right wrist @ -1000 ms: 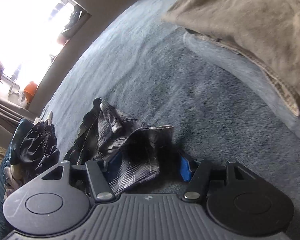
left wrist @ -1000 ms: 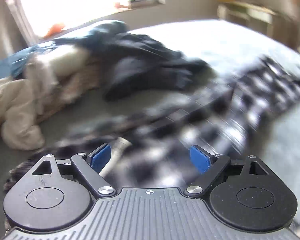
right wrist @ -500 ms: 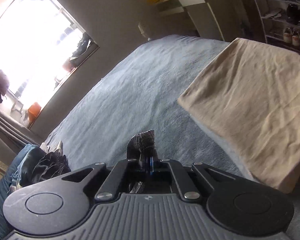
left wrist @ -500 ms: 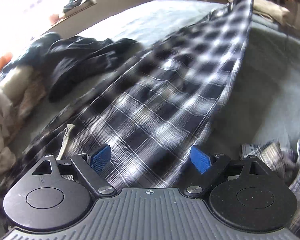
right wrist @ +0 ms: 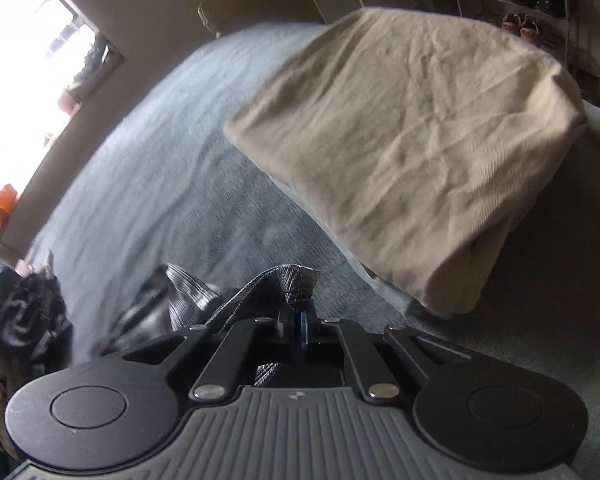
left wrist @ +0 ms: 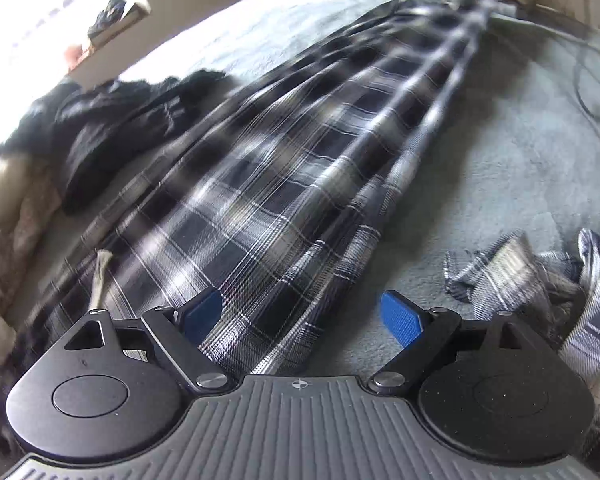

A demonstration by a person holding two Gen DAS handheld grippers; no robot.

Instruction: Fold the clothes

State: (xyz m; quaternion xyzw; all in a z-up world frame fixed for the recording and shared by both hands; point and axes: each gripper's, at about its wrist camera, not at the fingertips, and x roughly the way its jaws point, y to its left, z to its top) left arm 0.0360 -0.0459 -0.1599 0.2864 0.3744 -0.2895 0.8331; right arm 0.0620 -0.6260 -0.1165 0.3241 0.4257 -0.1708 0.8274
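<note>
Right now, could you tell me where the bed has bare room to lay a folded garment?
Bare blanket lies between the window wall and the folded beige stack. A smaller strip runs right of the stretched plaid garment. It is crowded on the left, by the dark clothes pile and pale clothes, and near the crumpled plaid fabric.

Plaid garment, pulled taut

My black-and-white plaid garment [left wrist: 284, 184] stretches across the grey bedspread from six toward one o'clock, partly blurred.

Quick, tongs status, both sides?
Left tongs: open, holding nothing, plaid shirt lying between the fingers.
Right tongs: shut on a plaid shirt edge.
</note>
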